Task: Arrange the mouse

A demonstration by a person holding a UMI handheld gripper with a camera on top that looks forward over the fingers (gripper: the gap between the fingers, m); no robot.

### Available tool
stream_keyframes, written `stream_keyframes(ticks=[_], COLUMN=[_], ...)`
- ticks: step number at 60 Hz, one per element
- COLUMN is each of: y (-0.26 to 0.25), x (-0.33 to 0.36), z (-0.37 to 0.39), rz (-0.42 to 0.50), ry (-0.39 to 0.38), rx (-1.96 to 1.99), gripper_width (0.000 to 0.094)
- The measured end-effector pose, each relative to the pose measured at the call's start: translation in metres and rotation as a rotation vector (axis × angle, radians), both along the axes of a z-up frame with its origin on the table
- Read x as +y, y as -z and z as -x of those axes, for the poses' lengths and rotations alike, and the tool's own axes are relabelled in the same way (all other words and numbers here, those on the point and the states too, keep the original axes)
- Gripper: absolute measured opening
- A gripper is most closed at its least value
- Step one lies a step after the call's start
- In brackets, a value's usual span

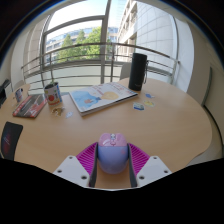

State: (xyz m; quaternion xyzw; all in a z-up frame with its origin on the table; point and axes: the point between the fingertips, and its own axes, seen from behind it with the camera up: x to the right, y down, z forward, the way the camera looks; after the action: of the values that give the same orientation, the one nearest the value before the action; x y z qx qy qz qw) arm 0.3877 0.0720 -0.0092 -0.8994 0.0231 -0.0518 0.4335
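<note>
I've got the mouse (112,153), a purple one w/ a lighter top, sitting low center in frame, right btwn the two fingers. The gripper (112,160) looks clamped on it: both magenta pads (88,158) press against its sides, no gap I can see either side. Can't tell if the mouse is lifted or resting on the wood.

Around it, the round wooden table (170,125) gives plenty of bare surface ahead and to the right of the fingers; the table's curved edge sweeps down the right side of frame, well apart from the mouse. Left of the fingers there's also bare wood, up to a dark flat object (9,138) at lower left by the table edge.

Further out, mid-frame center, a spread of papers (100,97) lies flat, w/ a small light item (140,105) just right of it. Upper right center, a black cylinder (138,70) stands upright near the far edge. Upper left holds clutter: a small box (52,94) upright, a flat colorful pack (28,105) beside it, both near the far-left rim.

Beyond the table, a railing (90,62) runs across the upper frame, w/ big windows, trees and a building (150,30) behind.
</note>
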Motion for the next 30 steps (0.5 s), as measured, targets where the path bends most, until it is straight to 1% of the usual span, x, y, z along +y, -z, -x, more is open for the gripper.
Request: stream_keyframes(ticks=[4, 9, 14, 17, 22, 27, 28, 30], y=[-0.002, -0.025, -0.08, -0.128, -0.204, -0.254, -0.274, -0.27], x=[-0.002, -0.005, -0.007, -0.013, -0.023, -0.036, -0.044, -0.032], z=[0.0, 0.002, 0.014, 0.03, 0.079, 0.158, 0.18, 0.21], rz=[0.011, -0.018, -0.103, -0.177, -0.293, -0.383, -0.394, -0.395], ry=[0.025, 0.064, 0.113, 0.152, 0.18, 0.162, 0.157, 0.126], rx=[-0.012, -0.018, -0.014, 0.001, 0.029, 0.056, 0.064, 0.081], gripper_width=[0.0437, 0.0438, 0.0436, 0.0436, 0.0436, 0.0434, 0.0433, 0.0434])
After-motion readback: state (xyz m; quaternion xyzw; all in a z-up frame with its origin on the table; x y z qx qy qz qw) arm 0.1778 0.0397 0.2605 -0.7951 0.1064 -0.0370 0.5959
